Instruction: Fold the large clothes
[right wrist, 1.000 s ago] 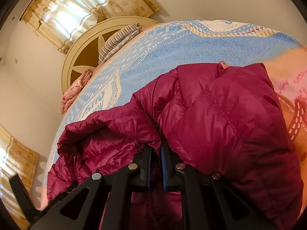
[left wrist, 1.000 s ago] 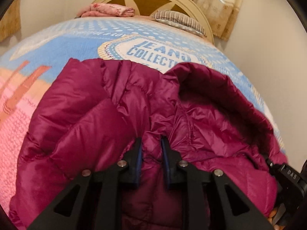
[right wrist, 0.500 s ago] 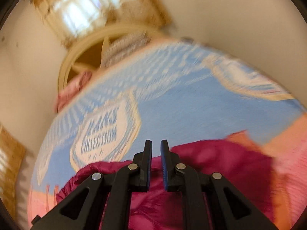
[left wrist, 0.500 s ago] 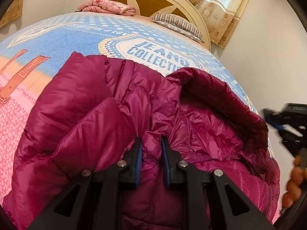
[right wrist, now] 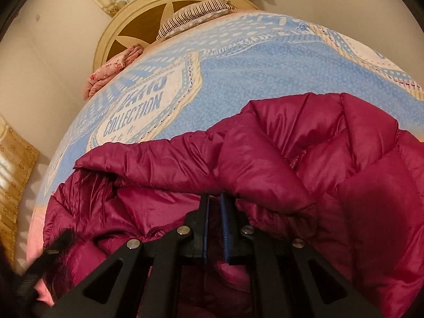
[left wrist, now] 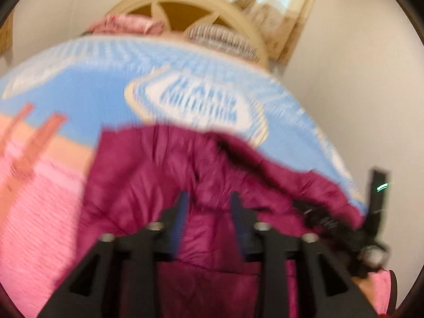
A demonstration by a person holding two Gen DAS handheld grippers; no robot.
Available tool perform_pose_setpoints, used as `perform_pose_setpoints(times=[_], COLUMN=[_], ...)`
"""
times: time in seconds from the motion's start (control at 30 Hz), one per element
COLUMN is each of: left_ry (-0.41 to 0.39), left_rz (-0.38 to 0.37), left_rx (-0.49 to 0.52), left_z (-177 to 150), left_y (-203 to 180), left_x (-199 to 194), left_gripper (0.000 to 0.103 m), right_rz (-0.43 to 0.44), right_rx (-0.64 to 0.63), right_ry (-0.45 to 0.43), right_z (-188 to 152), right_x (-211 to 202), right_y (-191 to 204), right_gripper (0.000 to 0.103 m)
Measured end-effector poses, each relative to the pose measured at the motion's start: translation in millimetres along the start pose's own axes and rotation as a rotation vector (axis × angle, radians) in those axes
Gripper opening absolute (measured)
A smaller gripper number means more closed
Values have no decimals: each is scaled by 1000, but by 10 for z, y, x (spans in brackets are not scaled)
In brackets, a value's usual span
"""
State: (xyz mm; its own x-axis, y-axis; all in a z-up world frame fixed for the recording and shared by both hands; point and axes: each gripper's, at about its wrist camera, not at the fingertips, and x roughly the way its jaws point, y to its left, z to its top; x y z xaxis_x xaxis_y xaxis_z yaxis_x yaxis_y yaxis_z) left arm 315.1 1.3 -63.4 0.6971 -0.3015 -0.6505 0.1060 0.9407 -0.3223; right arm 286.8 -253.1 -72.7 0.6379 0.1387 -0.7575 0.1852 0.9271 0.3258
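Note:
A magenta puffer jacket (right wrist: 318, 159) with a hood lies bunched on the bed; it is blurred in the left wrist view (left wrist: 148, 175). My left gripper (left wrist: 209, 196) hovers just over the jacket's middle. Its jaws are opening and stand apart, with cloth below them and none pinched. My right gripper (right wrist: 214, 197) is shut, its tips pushed against the underside of a thick fold beside the hood opening. I see no cloth between its pads. A black part of the other gripper (left wrist: 377, 201) shows at the jacket's right edge.
The bed carries a blue and pink blanket (right wrist: 251, 63) with a "COLLECTION" badge. At its head stand a round cream headboard (right wrist: 124, 21), a striped pillow (right wrist: 196, 13) and a folded pink cloth (right wrist: 111, 71). Walls and curtains close in on both sides.
The left gripper let go of the jacket fold, opened and rose. The right gripper, which had lifted clear of the jacket, came back down against a fold near the hood.

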Motion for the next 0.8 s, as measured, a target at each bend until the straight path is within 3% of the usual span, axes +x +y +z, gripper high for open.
perform_pose_setpoints(times=[0.03,0.07,0.2,0.27,0.4,0.5,0.67,0.73,0.8], left_ry=[-32,-60,-102,-70,66,135,95,91,88], left_rz=[6,5,-9,72,227,252,290,281,269], left_rx=[1,5,67,113,98,27,76,72,63], left_z=[94,212,600,688,565,293,111,112,119], left_y=[-26,-69,-292,-406,-277,4,-51,-24,-1], left_x=[-87,-135,48,376,985,1157,1158,1151,1144], left_gripper=[68,71,72,72,68,67,70,70,70], right_rz=[-1,-5,-13,-11,-9,-5,-18,30,133], right_rx=[-3,-7,-14,-12,-12,-9,-20,-7,27], right_ry=[-5,-8,-14,-16,-20,-21,-20,-15,-69], right_z=[-29,-31,-2,-16,-16,-20,-11,1,21], right_x=[-41,-44,-68,-76,-79,-81,-93,-183,-411], right_y=[-18,-18,-12,-15,-19,-21,24,34,36], right_gripper=[7,7,7,7,7,7,9,9,9])
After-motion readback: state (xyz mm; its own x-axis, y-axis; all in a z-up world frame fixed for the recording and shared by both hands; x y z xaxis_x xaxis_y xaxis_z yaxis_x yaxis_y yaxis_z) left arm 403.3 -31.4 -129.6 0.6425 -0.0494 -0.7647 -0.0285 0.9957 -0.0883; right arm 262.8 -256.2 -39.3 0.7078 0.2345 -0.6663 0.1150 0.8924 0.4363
